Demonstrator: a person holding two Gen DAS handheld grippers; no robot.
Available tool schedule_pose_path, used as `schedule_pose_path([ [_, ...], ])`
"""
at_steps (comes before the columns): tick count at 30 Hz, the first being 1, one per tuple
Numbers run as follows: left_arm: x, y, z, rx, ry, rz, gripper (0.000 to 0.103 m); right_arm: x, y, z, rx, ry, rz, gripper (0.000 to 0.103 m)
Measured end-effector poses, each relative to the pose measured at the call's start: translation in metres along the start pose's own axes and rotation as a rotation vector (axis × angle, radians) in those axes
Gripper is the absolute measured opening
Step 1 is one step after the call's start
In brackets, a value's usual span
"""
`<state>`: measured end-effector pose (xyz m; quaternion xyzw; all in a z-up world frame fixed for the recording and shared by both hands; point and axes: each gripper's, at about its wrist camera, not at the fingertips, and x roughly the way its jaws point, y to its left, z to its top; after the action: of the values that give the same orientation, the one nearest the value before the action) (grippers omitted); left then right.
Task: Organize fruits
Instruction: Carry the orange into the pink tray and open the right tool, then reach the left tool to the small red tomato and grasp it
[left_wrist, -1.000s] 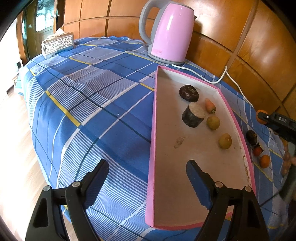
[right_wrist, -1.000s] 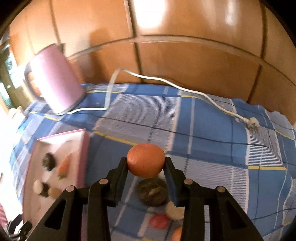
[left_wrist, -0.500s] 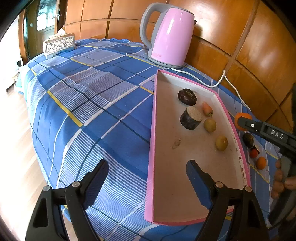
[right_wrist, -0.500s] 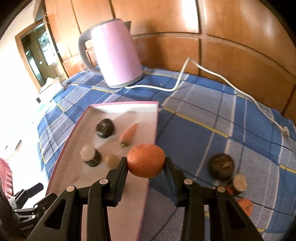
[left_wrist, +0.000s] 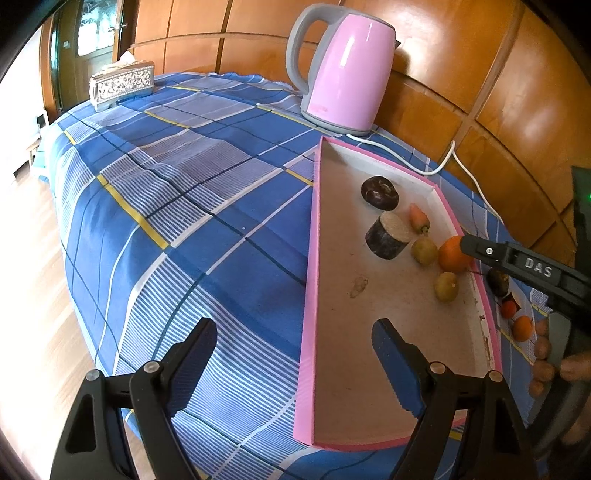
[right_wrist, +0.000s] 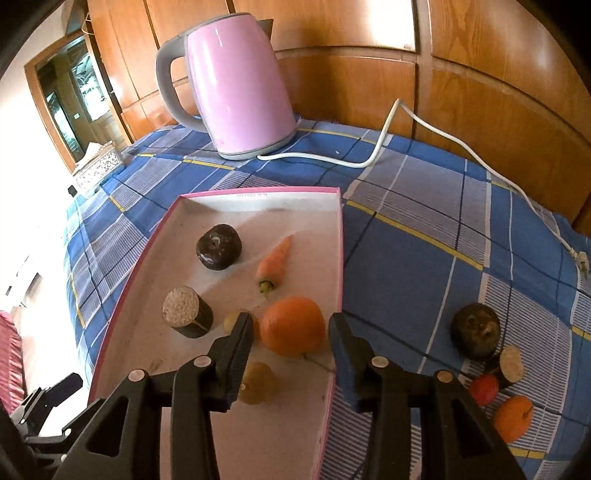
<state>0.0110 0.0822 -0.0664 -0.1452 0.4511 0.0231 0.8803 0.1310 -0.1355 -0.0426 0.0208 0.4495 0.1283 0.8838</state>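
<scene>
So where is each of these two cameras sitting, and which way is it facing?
Left wrist: rides on the left gripper, looking forward and down past its open fingers at the pink tray and checked cloth; the right gripper and the hand holding it show at its right edge.
Right wrist: rides on the right gripper, looking down at the orange lying in the tray between its opening fingers.
Shared: tray, orange, pink kettle.
</scene>
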Motion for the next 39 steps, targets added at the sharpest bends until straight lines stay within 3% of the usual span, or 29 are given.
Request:
schedule_pose_path([
  [9,-0.002,-0.003,0.000,0.006,-0.006,-0.003,0.086,-0.033,-0.015,-0.018,0.018,-0.064,-0.036,0.050],
  [16,-0.004,-0.007,-0.001,0.016,-0.010,-0.009,0.086,-0.061,-0.054,-0.047,0.105,-0.097,-0.135,0.050],
  [24,-0.006,-0.012,-0.003,0.030,-0.011,-0.017,0.086,-0.098,-0.118,-0.086,0.271,-0.147,-0.290,0.050],
  [39,-0.006,-0.023,-0.006,0.066,-0.001,-0.023,0.086,-0.130,-0.224,-0.174,0.614,-0.138,-0.649,0.050],
])
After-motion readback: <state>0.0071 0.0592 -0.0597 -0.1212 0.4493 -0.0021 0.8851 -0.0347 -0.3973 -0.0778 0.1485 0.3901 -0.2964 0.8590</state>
